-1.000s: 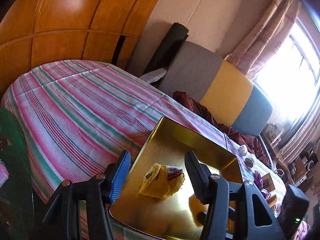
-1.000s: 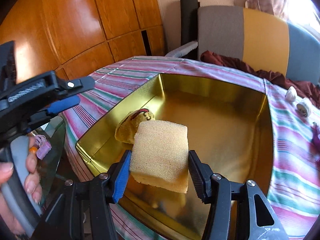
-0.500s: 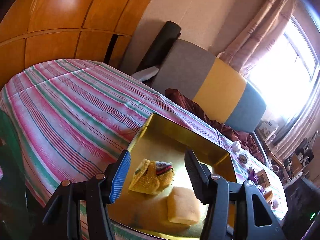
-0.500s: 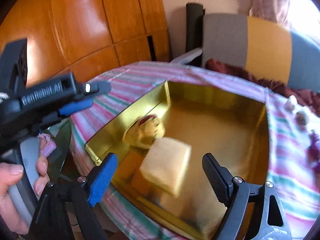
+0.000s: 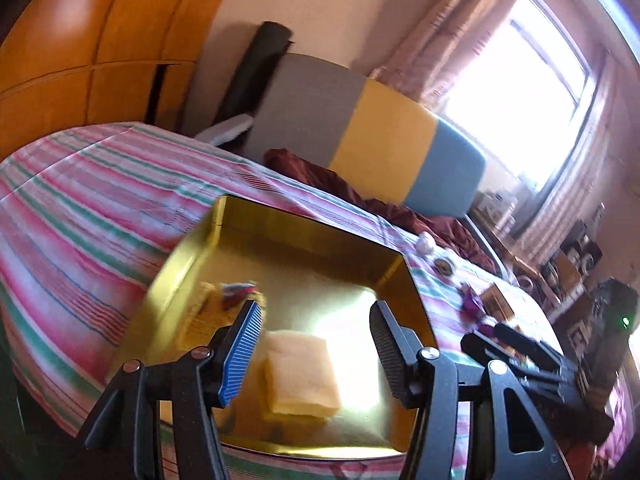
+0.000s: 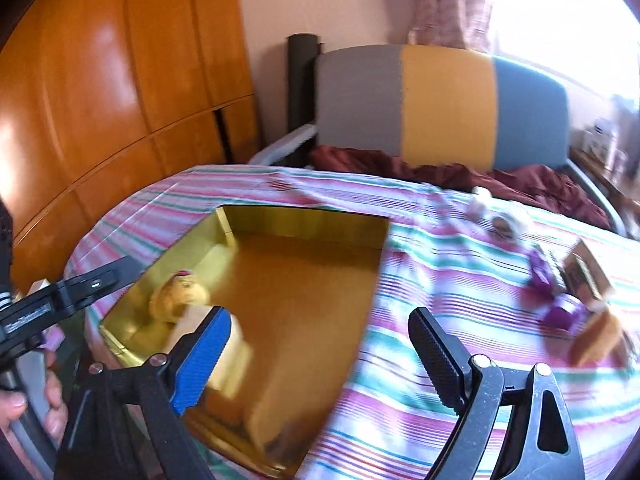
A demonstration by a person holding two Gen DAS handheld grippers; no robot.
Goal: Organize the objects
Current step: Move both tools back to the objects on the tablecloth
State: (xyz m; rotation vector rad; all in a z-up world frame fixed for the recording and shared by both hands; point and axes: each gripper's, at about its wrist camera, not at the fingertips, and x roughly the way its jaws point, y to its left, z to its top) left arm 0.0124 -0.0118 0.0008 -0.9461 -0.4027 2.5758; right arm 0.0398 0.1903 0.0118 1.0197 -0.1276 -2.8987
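A gold tin box [image 5: 320, 236] [image 6: 304, 224] sits open on the striped tablecloth. Inside it lie a yellow sponge [image 5: 300, 376] [image 6: 234, 360] and a yellow knitted item [image 5: 224, 300] [image 6: 178, 296] by the left wall. My left gripper [image 5: 314, 344] is open and empty above the box, over the sponge. My right gripper [image 6: 316, 356] is open and empty over the box's right edge. The right gripper's body also shows in the left wrist view [image 5: 532, 360], and the left gripper's body in the right wrist view [image 6: 60, 296].
Small items lie on the cloth right of the box: purple pieces [image 6: 556, 304], a small brown box [image 6: 588, 276], white round objects [image 6: 504, 224]. A grey, yellow and blue headboard [image 6: 440, 108] and dark red fabric [image 6: 460, 172] stand behind. Wooden panels [image 6: 100, 100] are at left.
My right gripper opened and let the sponge drop into the gold box, then swung right and back. My left gripper stayed open and shifted slightly over the box.
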